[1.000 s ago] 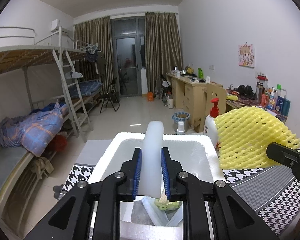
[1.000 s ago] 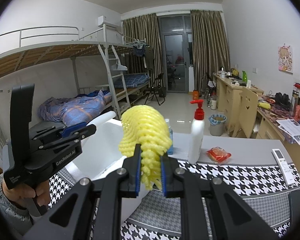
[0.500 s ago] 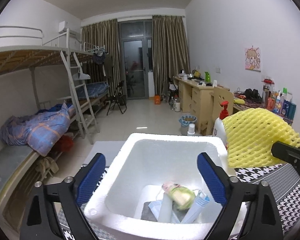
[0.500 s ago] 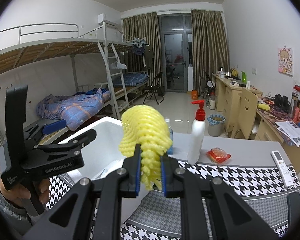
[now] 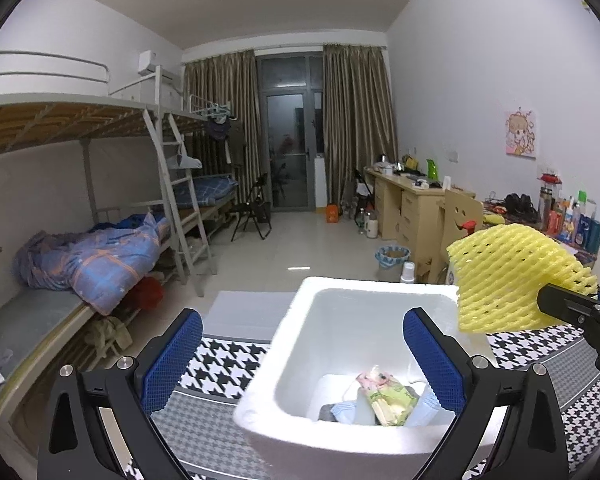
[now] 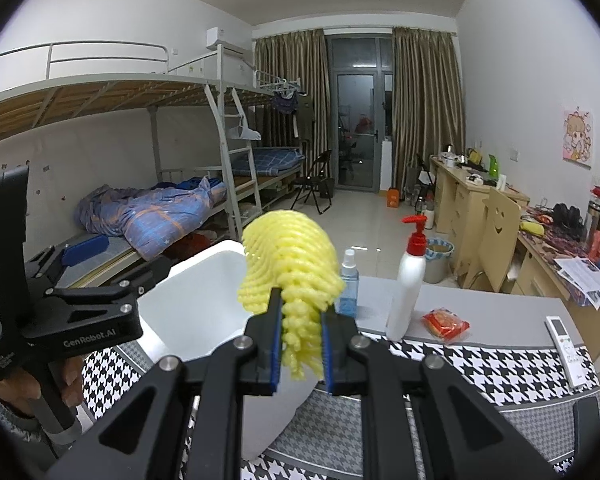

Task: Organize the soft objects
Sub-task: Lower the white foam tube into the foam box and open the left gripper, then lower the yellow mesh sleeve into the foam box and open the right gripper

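Packets (image 5: pixel 384 396) in box (image 5: pixel 300 364) (on table (image 5: pixel 220 364))

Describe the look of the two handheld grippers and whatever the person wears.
Both grippers, left gripper and right gripper, are matte black plastic linkages with silver bolts and blue textured pads. The left one's side bears white "GenRobot.AI" lettering above a black handle. A grey sleeve covers the wrist.

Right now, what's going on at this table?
A person is sorting soft items into a white foam box. The left gripper, jaws opening, has nothing between them, with a few small packets lying in the box. The right gripper pinches a yellow foam net sleeve beside the box.
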Motion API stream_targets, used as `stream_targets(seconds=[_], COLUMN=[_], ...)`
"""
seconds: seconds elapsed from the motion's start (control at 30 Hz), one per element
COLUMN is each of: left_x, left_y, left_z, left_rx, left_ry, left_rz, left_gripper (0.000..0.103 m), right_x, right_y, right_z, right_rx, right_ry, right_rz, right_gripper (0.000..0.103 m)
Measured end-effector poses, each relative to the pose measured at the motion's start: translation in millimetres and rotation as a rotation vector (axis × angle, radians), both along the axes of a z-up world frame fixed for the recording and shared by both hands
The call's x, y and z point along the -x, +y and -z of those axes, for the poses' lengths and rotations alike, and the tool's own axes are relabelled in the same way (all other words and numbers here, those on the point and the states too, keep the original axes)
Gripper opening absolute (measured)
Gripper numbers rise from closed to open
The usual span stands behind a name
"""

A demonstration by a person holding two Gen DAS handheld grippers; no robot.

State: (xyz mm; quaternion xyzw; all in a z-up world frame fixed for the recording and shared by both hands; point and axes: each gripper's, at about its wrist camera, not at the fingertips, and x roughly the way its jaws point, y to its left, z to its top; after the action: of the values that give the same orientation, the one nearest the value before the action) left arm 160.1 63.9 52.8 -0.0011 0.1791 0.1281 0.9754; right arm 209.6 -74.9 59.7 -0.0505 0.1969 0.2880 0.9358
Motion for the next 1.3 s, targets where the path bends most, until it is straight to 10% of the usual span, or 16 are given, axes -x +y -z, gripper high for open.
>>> stream_targets(seconds=[1.0, 1.3], left_x=[18, 23], left_y=[27, 33], left_z=[8, 10], left_rx=[0.001, 0.01], left_ry=[-0.018, -0.015], left_rz=[-0.089, -0.109], left_gripper=[0.102, 0.102], right_x=[-21, -26], right_y=[51, 66], right_z=[3, 9], right_rx=[0.043, 0.065], right_ry=[0.05, 0.056], right_rz=[-0.111, -0.113], right_gripper=[0.02, 0.07])
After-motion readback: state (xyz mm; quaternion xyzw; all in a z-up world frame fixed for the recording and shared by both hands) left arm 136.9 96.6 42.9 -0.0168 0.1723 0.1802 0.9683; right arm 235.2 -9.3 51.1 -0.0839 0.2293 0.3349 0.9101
